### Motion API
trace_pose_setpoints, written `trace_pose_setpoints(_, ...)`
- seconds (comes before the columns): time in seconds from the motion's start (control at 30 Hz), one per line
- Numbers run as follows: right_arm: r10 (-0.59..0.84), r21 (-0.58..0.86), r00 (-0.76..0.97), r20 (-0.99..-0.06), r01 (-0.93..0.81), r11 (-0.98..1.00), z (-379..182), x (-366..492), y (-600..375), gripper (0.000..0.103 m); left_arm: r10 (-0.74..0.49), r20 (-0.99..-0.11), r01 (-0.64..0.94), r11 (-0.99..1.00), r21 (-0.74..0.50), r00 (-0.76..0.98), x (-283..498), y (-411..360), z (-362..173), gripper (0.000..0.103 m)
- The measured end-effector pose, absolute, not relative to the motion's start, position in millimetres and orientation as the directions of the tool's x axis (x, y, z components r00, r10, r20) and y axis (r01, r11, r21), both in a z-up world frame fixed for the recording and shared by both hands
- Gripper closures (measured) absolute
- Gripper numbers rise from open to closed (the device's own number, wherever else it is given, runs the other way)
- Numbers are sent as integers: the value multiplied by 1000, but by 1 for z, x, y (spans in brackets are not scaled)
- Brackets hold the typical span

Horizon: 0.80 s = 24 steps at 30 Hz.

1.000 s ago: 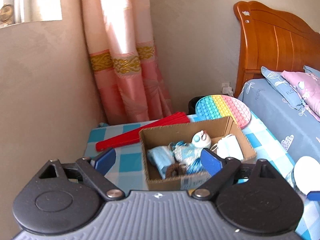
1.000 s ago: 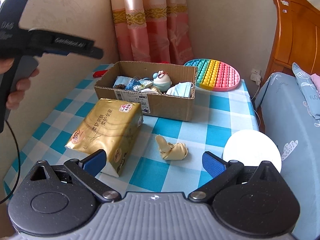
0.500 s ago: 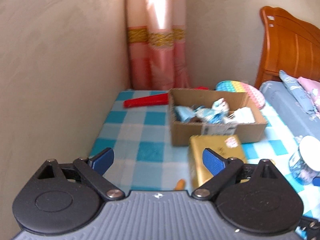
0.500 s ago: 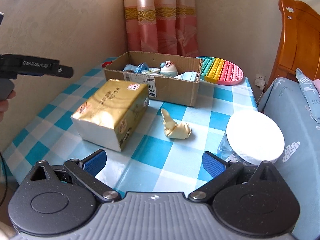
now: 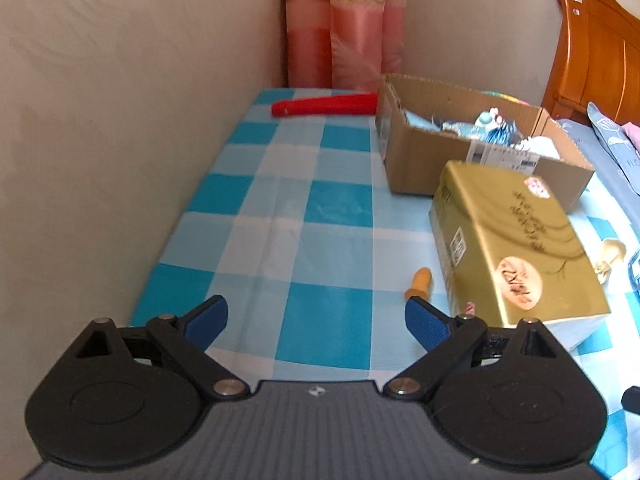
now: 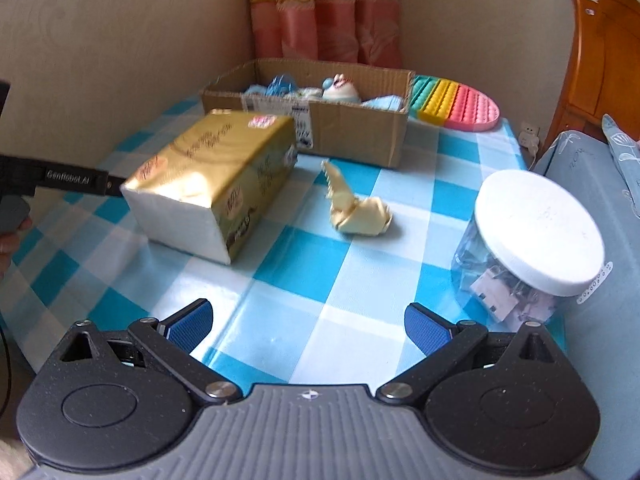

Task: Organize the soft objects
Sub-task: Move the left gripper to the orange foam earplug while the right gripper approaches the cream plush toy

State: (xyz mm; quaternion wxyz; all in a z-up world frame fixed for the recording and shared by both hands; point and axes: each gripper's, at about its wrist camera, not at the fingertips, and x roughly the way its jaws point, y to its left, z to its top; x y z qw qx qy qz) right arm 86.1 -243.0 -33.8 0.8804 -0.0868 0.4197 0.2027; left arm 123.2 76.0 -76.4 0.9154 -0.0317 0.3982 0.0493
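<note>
Both hand-held grippers retreated, jaws spread, empty | cardboard box (image 5: 472, 168) contents blurred

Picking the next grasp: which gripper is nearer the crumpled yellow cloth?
Right, probably. The right gripper faces the crumpled yellow cloth across open tablecloth. From the left gripper it peeks out behind the gold tissue pack.

Both the left tongs (image 5: 316, 318) and the right tongs (image 6: 306, 322) hover with blue pads spread wide, gripping nothing.
</note>
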Motion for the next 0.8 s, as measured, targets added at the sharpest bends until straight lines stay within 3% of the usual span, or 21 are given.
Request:
trace_pose_setpoints(0.43,302,-35,520,-799,-542,840,-56,89,-229,0,-93,-745,-9,991,-132,660,142,86,-86,8)
trace_pose_setpoints(0.8,317,-35,518,-794,-560,828,-58,90,-230,0,-141,-741,32,987,-159,656,157,86,-89,8)
